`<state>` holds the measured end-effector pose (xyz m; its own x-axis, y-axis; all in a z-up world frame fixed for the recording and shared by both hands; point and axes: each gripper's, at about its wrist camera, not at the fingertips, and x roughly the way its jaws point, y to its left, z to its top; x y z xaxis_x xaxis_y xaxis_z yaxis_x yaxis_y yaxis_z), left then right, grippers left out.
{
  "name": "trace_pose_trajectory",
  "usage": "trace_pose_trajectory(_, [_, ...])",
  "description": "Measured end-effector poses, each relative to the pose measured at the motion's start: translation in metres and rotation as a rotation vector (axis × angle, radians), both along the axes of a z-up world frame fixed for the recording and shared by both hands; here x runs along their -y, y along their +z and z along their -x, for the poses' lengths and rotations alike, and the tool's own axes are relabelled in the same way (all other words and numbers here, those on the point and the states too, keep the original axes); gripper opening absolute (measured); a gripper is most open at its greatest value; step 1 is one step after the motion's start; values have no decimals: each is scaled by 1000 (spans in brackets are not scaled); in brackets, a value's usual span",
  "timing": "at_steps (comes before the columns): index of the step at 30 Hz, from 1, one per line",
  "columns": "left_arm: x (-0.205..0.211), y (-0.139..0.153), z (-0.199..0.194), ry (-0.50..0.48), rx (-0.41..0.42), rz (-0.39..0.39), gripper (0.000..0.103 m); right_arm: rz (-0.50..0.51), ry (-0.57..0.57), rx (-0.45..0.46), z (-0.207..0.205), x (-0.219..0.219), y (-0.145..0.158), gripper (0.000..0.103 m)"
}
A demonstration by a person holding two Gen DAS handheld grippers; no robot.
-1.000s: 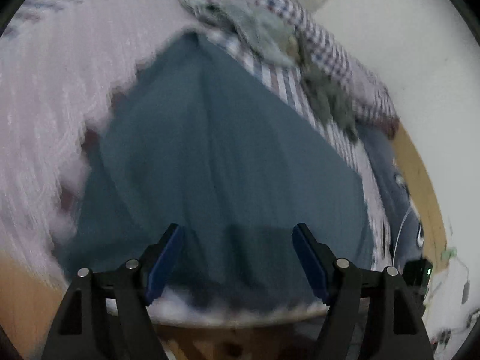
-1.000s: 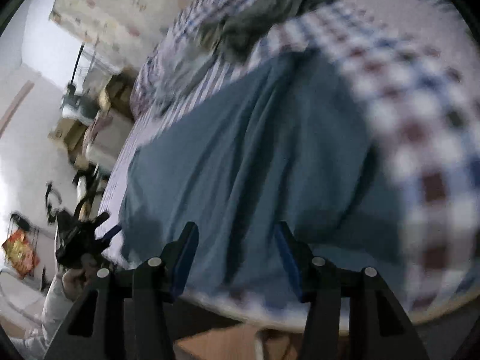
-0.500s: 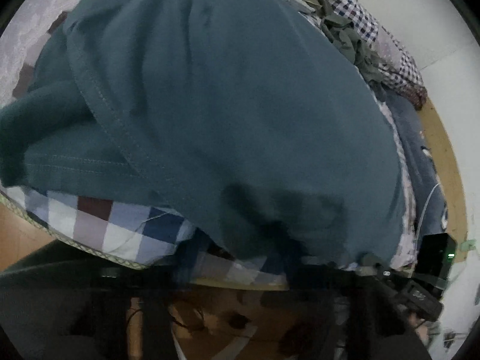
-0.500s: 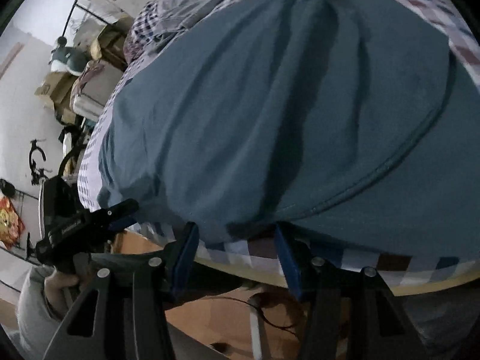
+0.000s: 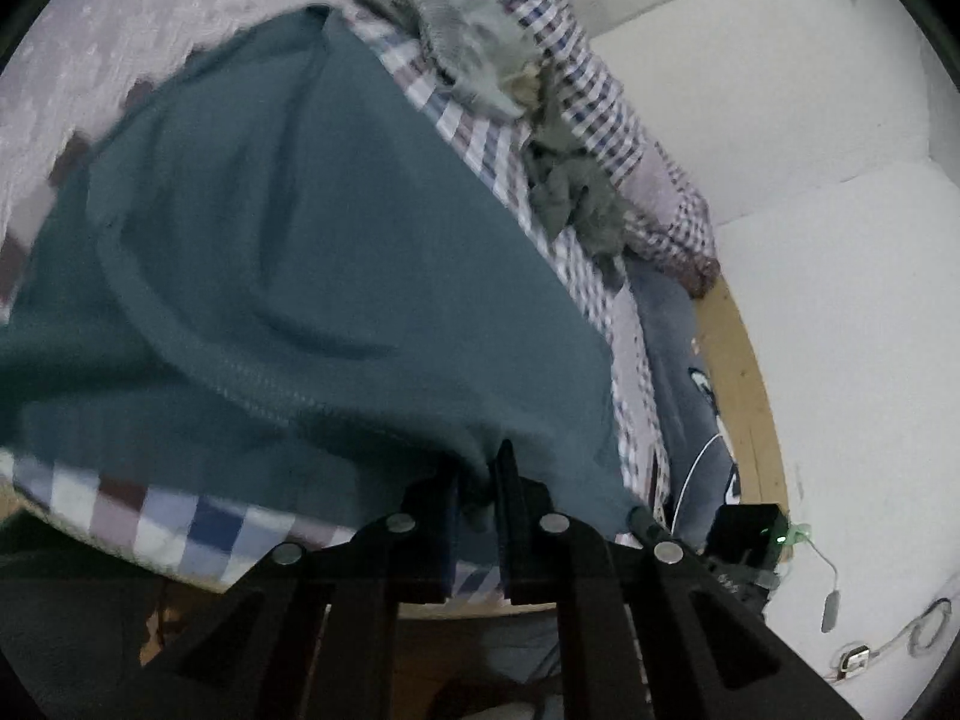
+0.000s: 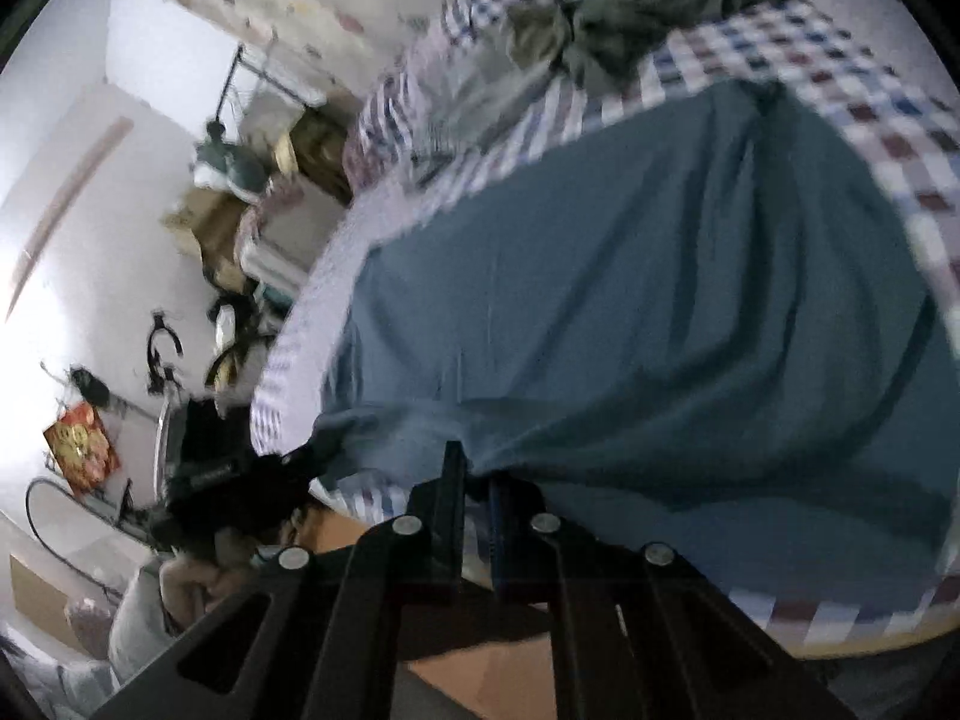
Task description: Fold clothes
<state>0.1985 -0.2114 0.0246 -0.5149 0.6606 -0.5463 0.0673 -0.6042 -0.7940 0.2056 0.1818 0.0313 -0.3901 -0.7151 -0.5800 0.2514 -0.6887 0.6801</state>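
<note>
**Q:** So why do you have both claws at the near hem of the teal garment [image 5: 312, 276]?

**A:** Legend, left wrist view: the garment lies spread on the bed [image 5: 180, 534], its near edge hanging close to the bed's near rim, over the checked sheet. Your left claw [image 5: 477, 483] has its jaws closing, and a pinch of teal cloth stands between them, pressed by the pads. You hold the edge and not the middle because a fold is led from a hem corner.

**Q:** And the other hand?

**A:** Legend, right wrist view: your right claw [image 6: 477, 477] is drawn together on the same near edge, farther right along it, with a small tuck of the garment [image 6: 660, 300] caught between the fingers. The left claw [image 6: 252, 480] shows at the left of that view, at the garment's left corner, with your hand [image 6: 198, 576] beneath it.

**Q:** Why two grips set apart?

**A:** Judged from the layout, two holds spaced along one edge keep it taut and straight, so the cloth can be carried toward the far side as a single flap instead of bunching.

**Q:** What lies at the far end?

**A:** Crumpled grey-green clothes [image 5: 570, 198] sit heaped beyond the garment's far end, apart from it, probably waiting their turn. The fold itself looks not yet made: the cloth is still one layer, with loose ridges running away from each pinch.
</note>
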Motion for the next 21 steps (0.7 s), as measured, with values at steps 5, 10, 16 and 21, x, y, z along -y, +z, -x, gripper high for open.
trace_pose_trajectory(5, [-5,-23,15,-14,68,75,10,-19,-5,24,6,1,-13,5])
trace_pose_trajectory(10, [-4,-57,-2,-11,210,133,13,-169,27,97,0,7,-40,8])
trace_pose_trajectory(16, [20,-52,-32,158,214,139,55,-261,3,123,-13,4,-46,18])
trace_pose_trajectory(21, [43,-67,-61,333,277,68,55,-177,-172,210,-32,-40,-59,36])
